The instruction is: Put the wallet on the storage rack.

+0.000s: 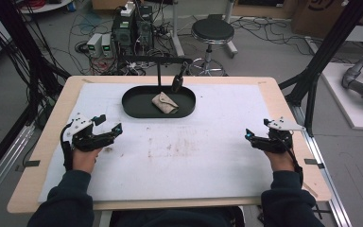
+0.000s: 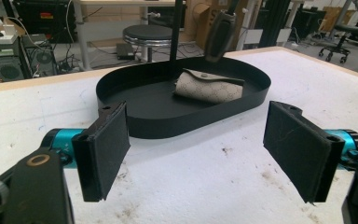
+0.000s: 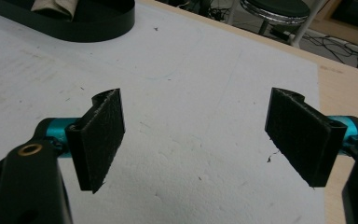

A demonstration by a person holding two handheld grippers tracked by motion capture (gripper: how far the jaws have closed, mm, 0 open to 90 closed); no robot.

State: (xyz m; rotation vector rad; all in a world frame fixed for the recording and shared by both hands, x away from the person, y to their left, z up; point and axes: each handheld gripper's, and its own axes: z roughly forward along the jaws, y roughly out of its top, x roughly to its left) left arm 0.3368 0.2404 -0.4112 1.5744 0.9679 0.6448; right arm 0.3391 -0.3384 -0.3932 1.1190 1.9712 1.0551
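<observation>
**Fingers spread on both grippers, pouch lying in the tray**

Fingers (image 2: 103,154) of my left gripper (image 1: 108,126) stand wide apart with nothing between them; I see bare white mat in the gap. My left gripper view looks straight over them at the black oval tray (image 2: 135,123), which sits just beyond the fingertips, apart from them.

My right gripper (image 1: 248,134) is in the same condition: fingers (image 3: 98,140) spread, nothing held, white mat (image 3: 191,93) beneath. It hovers near the right edge of the mat, well apart from the tray, whose rim I see at the upper left of the right gripper view.

Item locations, as I read them from the high view:

1. Beige patterned pouch (image 1: 165,103): lying flat inside the tray, right of its middle, flap side up.
2. Tray: on the far half of the mat, centred between my two hands.
3. Black stand post (image 1: 159,74): rising from the tray beside the pouch, with a dark key fob (image 2: 219,30) hanging above the pouch from its crossbar.
4. Bench (image 1: 47,137): light wood, its border exposed around the mat.

Both forearms enter from the near edge in dark sleeves.
</observation>
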